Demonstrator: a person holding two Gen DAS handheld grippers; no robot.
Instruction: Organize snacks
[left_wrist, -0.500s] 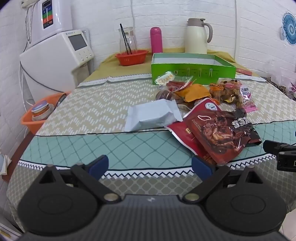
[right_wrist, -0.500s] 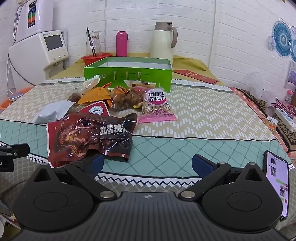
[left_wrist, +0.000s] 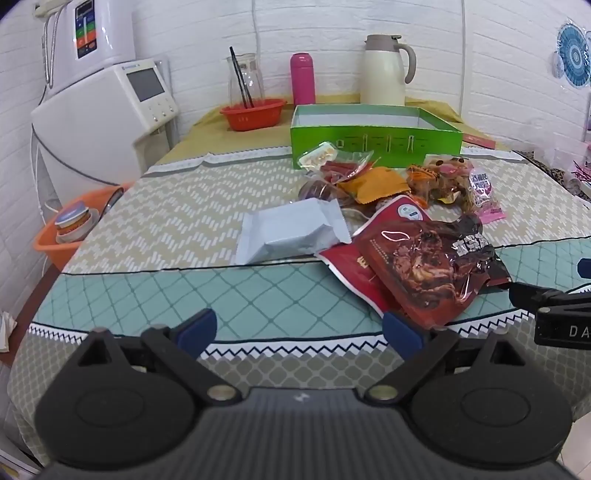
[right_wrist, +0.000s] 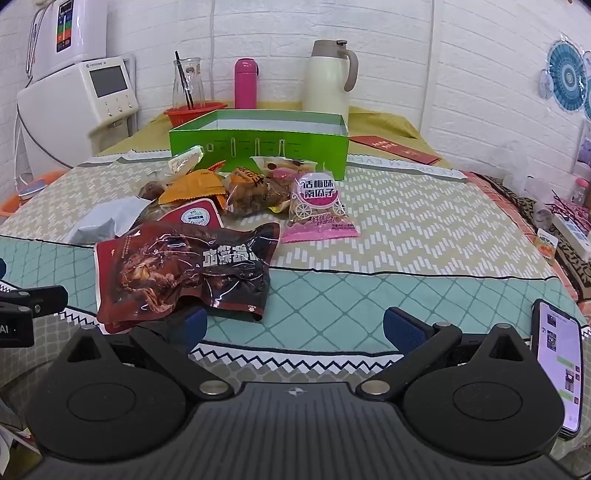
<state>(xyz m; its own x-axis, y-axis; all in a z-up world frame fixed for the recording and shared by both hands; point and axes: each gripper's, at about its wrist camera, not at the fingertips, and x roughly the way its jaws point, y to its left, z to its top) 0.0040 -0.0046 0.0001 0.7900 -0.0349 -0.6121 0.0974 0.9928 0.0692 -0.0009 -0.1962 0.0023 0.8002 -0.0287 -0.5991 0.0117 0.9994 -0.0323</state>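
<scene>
Your snack pile (right_wrist: 221, 206) overlaps so much that the lower packets are mostly hidden; only the dark red bag (right_wrist: 181, 269) on top and the pink packet (right_wrist: 317, 210) read clearly. The pile lies mid-worktop (right_wrist: 406, 236), just before the green box (right_wrist: 258, 144). Both your left tongs (left_wrist: 299, 328) and right tongs (right_wrist: 295, 326) are spread, empty, at the near edge. Bare cloth lies right of the pile; a phone (right_wrist: 557, 369) sits at the right edge.

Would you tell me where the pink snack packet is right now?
In the right wrist view the pink snack packet lies on the tablecloth at the pile's right edge, in front of the green box and beyond the dark red bag.
</scene>
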